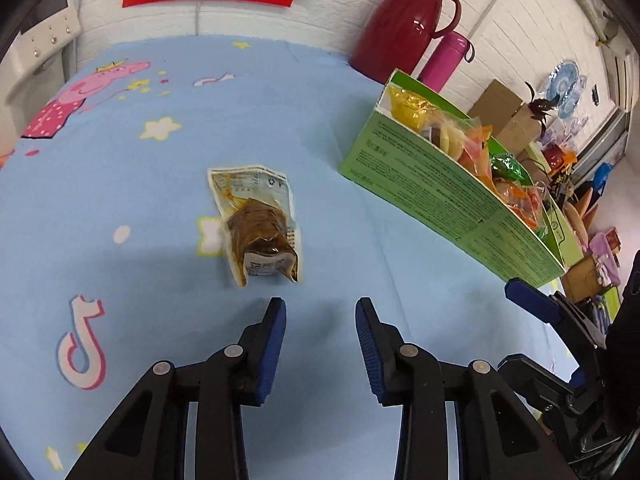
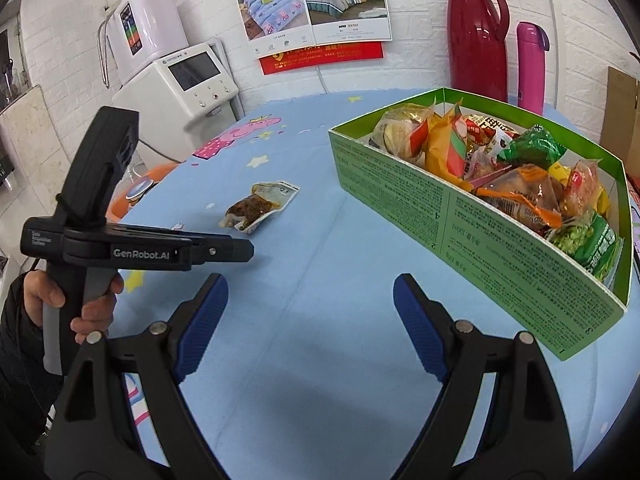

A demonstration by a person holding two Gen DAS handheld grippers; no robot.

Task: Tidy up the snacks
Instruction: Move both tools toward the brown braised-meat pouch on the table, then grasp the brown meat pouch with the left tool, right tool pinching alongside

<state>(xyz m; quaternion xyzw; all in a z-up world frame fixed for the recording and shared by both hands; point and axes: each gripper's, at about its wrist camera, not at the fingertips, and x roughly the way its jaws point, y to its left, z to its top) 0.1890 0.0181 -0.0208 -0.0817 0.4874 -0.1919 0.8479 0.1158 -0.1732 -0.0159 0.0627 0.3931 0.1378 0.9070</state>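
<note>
One snack packet (image 1: pixel 258 226) with brown contents lies alone on the blue cartoon cloth (image 1: pixel 160 184); in the right wrist view the same packet (image 2: pixel 260 206) sits left of centre. My left gripper (image 1: pixel 320 312) is open just short of it, with nothing between the fingers. The green box (image 1: pixel 440 196) full of wrapped snacks stands to the right. In the right wrist view the green box (image 2: pixel 500 236) holds several colourful packets, and my right gripper (image 2: pixel 308 292) hangs open and empty over bare cloth beside it. A hand holds the left gripper (image 2: pixel 240 250) at the left.
A dark red jug (image 2: pixel 476 36) and a pink flask (image 2: pixel 530 64) stand against the white brick wall behind the box. A white appliance (image 2: pixel 180 92) stands off the table's far left. Cardboard boxes and clutter (image 1: pixel 560 152) lie beyond the table's right side.
</note>
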